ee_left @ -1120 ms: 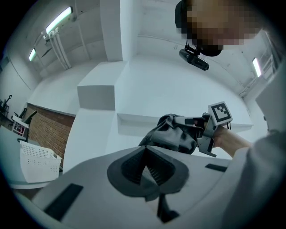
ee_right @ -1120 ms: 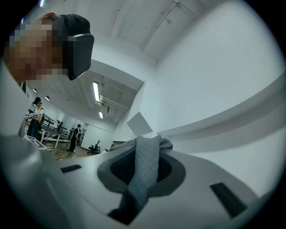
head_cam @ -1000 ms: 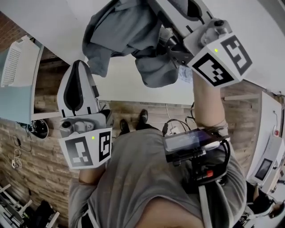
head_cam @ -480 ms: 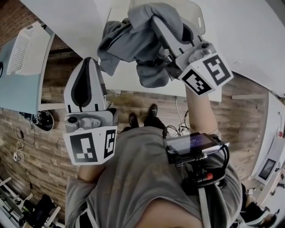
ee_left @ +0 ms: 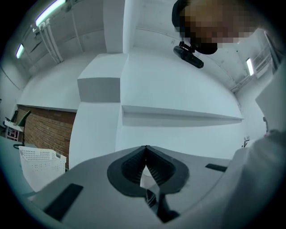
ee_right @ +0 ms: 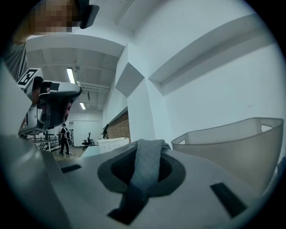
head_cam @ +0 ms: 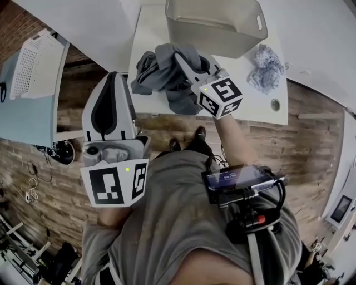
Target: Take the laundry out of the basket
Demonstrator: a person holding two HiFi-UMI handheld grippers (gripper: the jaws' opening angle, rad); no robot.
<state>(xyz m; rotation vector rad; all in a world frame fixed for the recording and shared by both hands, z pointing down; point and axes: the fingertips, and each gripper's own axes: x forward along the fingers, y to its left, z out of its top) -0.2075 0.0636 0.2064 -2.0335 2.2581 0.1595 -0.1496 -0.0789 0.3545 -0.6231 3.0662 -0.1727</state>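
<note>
Over white table (head_cam: 261,106), near its front edge: grey garment (head_cam: 161,69), outside the basket (head_cam: 214,30).
R gripper (head_cam: 183,58) is clamped on the grey garment; L gripper (head_cam: 113,78) has jaws together, nothing btw them. Plank floor (head_cam: 311,150) below, brick wall (head_cam: 16,16) at left.

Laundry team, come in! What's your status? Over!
Left hand-held gripper shut, empty. Right hand-held gripper shut on grey garment, outside the basket, over the table. Nothing in the way; crumpled blue cloth sits aside.
</note>
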